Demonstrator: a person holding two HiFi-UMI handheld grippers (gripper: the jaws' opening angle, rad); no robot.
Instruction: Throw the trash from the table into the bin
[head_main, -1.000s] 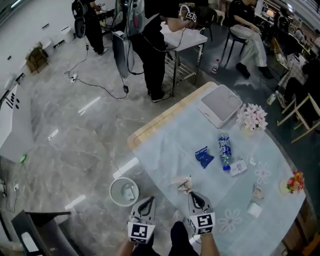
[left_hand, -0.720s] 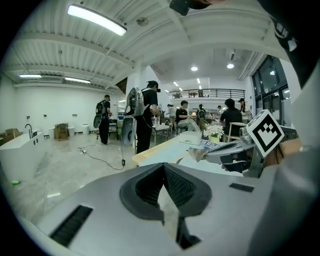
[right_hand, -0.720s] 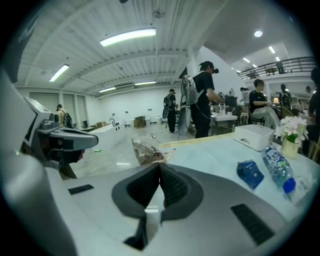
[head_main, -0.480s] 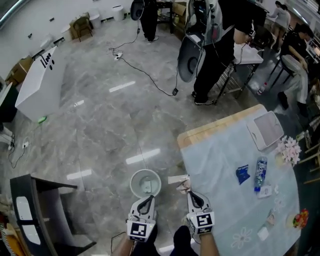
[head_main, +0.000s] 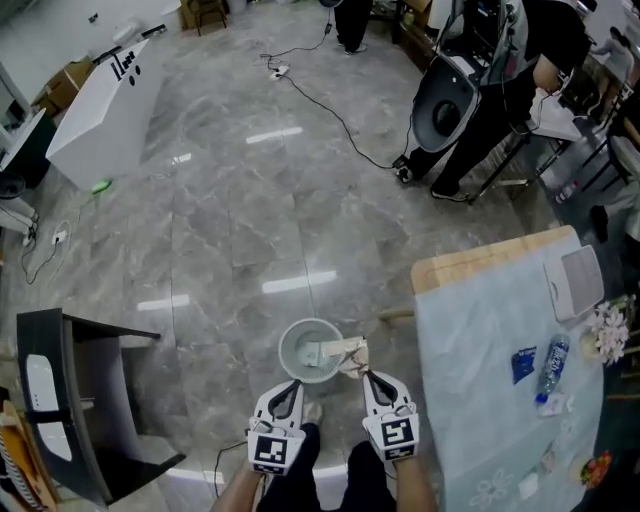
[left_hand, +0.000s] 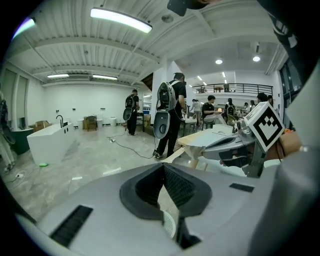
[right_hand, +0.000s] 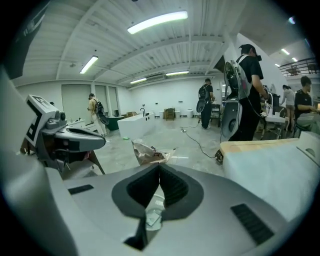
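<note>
Clamping the wrapper (head_main: 348, 353), right gripper (head_main: 361, 374) has swung from tabletop (head_main: 480, 330) edge to bin (head_main: 288, 341) rim; release is due; left gripper (head_main: 291, 386) closed, empty.

floor: black cable (head_main: 348, 126) | upper left: white counter (head_main: 100, 125) | lower left: black stand (head_main: 100, 420) | far right: flowers (head_main: 608, 335), grey tray (head_main: 578, 283)

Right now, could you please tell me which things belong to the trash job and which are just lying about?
Job: crumpled wrapper in right gripper, bin, blue packet and bottle on table.
Lying about: flowers, grey tray, white counter, black stand.
</note>
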